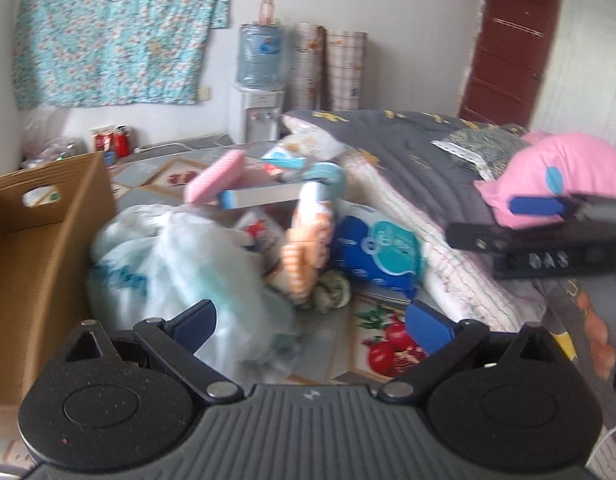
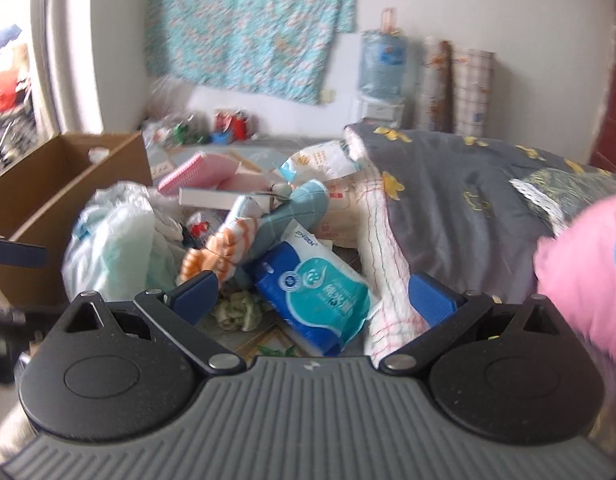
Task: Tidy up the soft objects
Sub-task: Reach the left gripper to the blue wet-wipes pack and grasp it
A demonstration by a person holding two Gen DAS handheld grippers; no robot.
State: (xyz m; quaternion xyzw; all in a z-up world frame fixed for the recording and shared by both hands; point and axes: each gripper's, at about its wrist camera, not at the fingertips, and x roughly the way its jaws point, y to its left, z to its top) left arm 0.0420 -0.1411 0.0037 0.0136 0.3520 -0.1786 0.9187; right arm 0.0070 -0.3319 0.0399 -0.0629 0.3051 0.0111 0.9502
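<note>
A heap of soft things lies on the patterned mat: a white and teal plastic bag (image 1: pixel 168 264) (image 2: pixel 116 252), an orange striped plush (image 1: pixel 304 256) (image 2: pixel 224 248), a blue wipes pack (image 1: pixel 380 252) (image 2: pixel 320 296) and a crumpled green cloth (image 1: pixel 332 290) (image 2: pixel 238 310). A pink plush with blue dots (image 1: pixel 560 176) (image 2: pixel 588 272) rests on the grey quilt (image 1: pixel 408 152) (image 2: pixel 460 200). My left gripper (image 1: pixel 312 328) is open just before the bag. My right gripper (image 2: pixel 314 298) (image 1: pixel 520 222) is open, with the pink plush beside its right finger and nothing held.
An open cardboard box (image 1: pixel 40 248) (image 2: pixel 68 184) stands at the left of the heap. A pink notebook (image 1: pixel 216 178) and a flat white box (image 1: pixel 268 196) lie on top of the pile. A water dispenser (image 1: pixel 260 92), rolled mats and a brown door (image 1: pixel 508 48) line the far wall.
</note>
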